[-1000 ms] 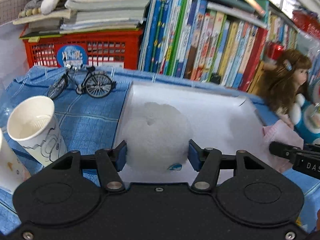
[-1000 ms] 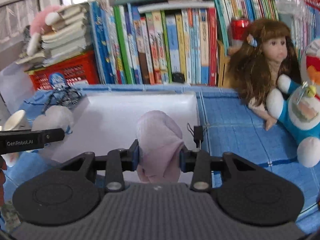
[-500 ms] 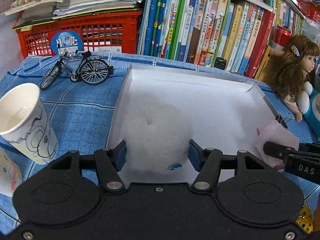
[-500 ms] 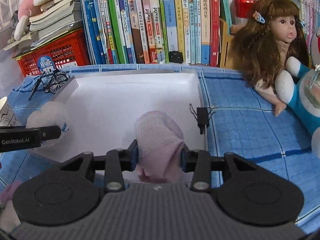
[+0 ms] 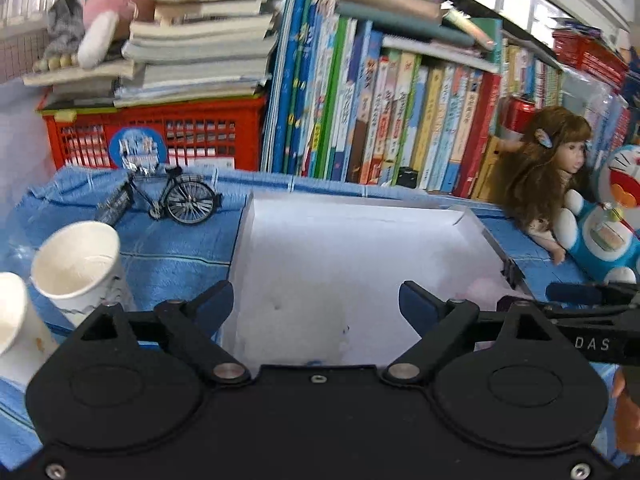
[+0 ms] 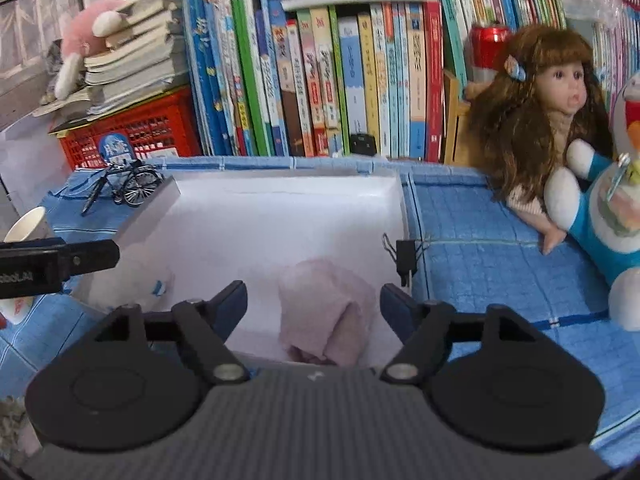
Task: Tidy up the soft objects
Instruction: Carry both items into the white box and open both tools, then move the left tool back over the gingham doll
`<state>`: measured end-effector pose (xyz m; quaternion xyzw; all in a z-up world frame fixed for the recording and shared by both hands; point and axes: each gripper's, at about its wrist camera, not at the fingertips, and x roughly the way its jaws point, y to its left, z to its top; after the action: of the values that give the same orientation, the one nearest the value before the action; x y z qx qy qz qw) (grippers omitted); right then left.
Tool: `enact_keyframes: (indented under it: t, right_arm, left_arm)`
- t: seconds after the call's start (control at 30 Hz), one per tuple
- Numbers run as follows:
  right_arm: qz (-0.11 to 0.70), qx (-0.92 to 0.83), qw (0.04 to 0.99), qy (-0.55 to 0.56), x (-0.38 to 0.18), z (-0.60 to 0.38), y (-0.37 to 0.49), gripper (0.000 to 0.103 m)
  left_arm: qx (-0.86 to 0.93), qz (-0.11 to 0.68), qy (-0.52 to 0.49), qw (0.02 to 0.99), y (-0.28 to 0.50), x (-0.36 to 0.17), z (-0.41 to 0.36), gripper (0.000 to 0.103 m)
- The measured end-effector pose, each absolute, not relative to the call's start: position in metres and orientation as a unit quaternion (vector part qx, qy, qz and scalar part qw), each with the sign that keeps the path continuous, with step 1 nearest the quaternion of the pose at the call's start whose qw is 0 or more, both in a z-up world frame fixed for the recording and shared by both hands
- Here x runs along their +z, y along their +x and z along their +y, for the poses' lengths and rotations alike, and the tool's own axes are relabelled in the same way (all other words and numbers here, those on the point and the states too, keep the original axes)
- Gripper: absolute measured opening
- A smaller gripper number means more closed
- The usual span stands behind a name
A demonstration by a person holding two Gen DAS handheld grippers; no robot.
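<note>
Right wrist view: a tabletop [image 6: 480, 280] covered in blue checked cloth backs onto a long row of upright books [image 6: 320, 80], with a red crate [image 6: 136, 128] under a leaning stack of books at the left. On the cloth lies a shallow white tray [image 6: 280, 208], its right wall pinched by a black binder clip [image 6: 406, 256]. A brown-haired doll [image 6: 552, 112] and a blue-and-white plush [image 6: 612, 208] sit to the right of the tray.

Inside the tray, near its front edge, rests the pink soft cloth [image 6: 328, 312], a loosely bunched, pale mauve bundle with rounded folds. It lies between the spread fingers of the right gripper [image 6: 312, 300], which stands open with neither pad touching it. At the tray's front left corner sits the white fluffy ball [image 6: 132, 280], pale and fuzzy with a small blue tag, partly blending into the white floor.

In the left wrist view, the left gripper [image 5: 316, 300] is likewise open, its fingers wide on either side of the white ball [image 5: 296, 320], apart from it. Left of the tray stand a model bicycle [image 5: 168, 196] and two paper cups [image 5: 76, 264].
</note>
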<state>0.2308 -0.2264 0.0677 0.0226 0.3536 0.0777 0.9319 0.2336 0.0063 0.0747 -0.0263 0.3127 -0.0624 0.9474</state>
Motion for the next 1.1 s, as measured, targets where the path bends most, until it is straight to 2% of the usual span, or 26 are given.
enact_keyframes:
  t: [0.27,0.33,0.43,0.83,1.1]
  right_arm:
    - [0.308,0.101,0.946,-0.018,0.090,-0.219,0.182,0.091]
    - [0.293,0.106,0.950,-0.025,0.093,-0.218,0.166,0.098]
    - [0.271,0.119,0.955,-0.029,0.096,-0.218,0.141,0.102]
    - [0.244,0.122,0.961,-0.051,0.086,-0.221,0.073,0.103]
    - [0.256,0.101,0.960,-0.053,0.070,-0.234,0.047,0.103]
  left_arm:
    - [-0.070,0.273,0.009,0.960,0.159,0.089,0.006,0.094]
    - [-0.073,0.266,0.014,0.961,0.140,0.088,0.008,0.095]
    - [-0.072,0.263,0.017,0.962,0.116,0.082,0.013,0.095]
    - [-0.043,0.261,-0.007,0.964,0.056,0.062,0.046,0.098]
    - [-0.027,0.272,0.002,0.962,0.035,0.043,0.053,0.099]
